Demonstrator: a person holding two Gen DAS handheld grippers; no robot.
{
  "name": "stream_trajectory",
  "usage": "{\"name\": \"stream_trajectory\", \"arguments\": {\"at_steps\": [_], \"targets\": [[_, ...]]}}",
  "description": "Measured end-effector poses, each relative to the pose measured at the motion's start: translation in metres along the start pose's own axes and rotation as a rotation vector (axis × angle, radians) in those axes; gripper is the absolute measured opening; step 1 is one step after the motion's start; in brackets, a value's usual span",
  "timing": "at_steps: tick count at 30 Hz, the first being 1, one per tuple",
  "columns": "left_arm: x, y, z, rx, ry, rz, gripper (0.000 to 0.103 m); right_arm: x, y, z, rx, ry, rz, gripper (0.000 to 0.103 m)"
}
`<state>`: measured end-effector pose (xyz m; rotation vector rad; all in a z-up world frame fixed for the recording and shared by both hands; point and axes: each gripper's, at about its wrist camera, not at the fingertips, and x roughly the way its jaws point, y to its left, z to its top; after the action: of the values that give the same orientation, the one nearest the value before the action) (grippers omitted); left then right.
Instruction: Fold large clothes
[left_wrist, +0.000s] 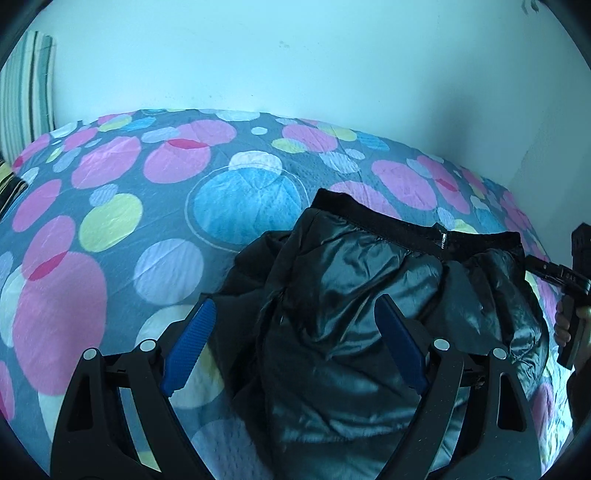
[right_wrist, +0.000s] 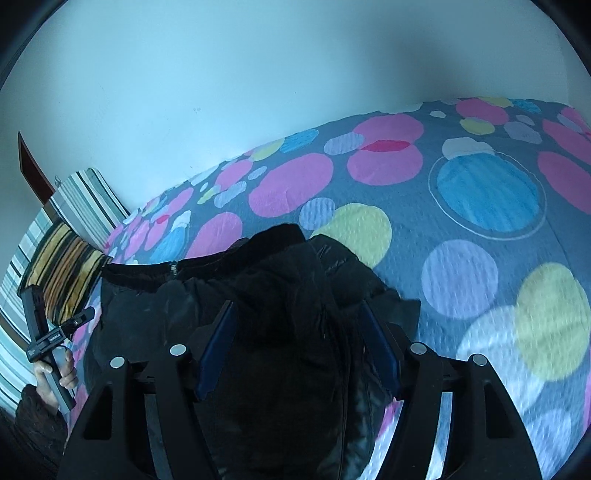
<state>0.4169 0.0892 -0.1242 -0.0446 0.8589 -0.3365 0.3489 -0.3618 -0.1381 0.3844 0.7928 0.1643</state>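
Note:
A shiny black padded jacket (left_wrist: 354, 295) lies bunched on a bed with a spotted cover (left_wrist: 110, 206); its dark knit hem (left_wrist: 406, 225) runs along the far side. My left gripper (left_wrist: 295, 314) is open, its blue pads (left_wrist: 190, 345) spread over the jacket's near left part, holding nothing. In the right wrist view the same jacket (right_wrist: 280, 314) fills the lower middle. My right gripper (right_wrist: 297, 314) is open above it and holds nothing. Each view shows the other gripper at its edge: the right one (left_wrist: 554, 275) and the left one (right_wrist: 79, 319).
A pale wall (left_wrist: 295, 55) stands behind the bed. Striped pillows (right_wrist: 70, 236) lie at the head of the bed, also showing in the left wrist view (left_wrist: 26, 99). The spotted cover (right_wrist: 480, 221) stretches wide beyond the jacket.

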Motion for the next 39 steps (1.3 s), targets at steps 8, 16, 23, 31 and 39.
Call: {"name": "stream_trajectory", "arguments": {"at_steps": [8, 16, 23, 31, 39], "targets": [[0.039, -0.017, 0.014, 0.086, 0.118, 0.007, 0.027, 0.031, 0.011, 0.011, -0.075, 0.065, -0.032, 0.037], [0.014, -0.018, 0.023, 0.058, -0.003, 0.073, 0.011, 0.022, 0.049, 0.018, -0.215, -0.021, -0.131, 0.013], [0.051, -0.010, 0.017, 0.052, 0.055, 0.148, 0.011, 0.060, 0.047, 0.027, -0.181, 0.039, -0.176, 0.013], [0.072, -0.011, 0.002, 0.057, 0.061, 0.165, 0.012, 0.100, 0.024, 0.013, -0.101, 0.139, -0.167, 0.015], [0.075, -0.014, 0.001, 0.068, 0.069, 0.177, 0.012, 0.114, 0.021, 0.011, -0.099, 0.160, -0.163, 0.017]]}}
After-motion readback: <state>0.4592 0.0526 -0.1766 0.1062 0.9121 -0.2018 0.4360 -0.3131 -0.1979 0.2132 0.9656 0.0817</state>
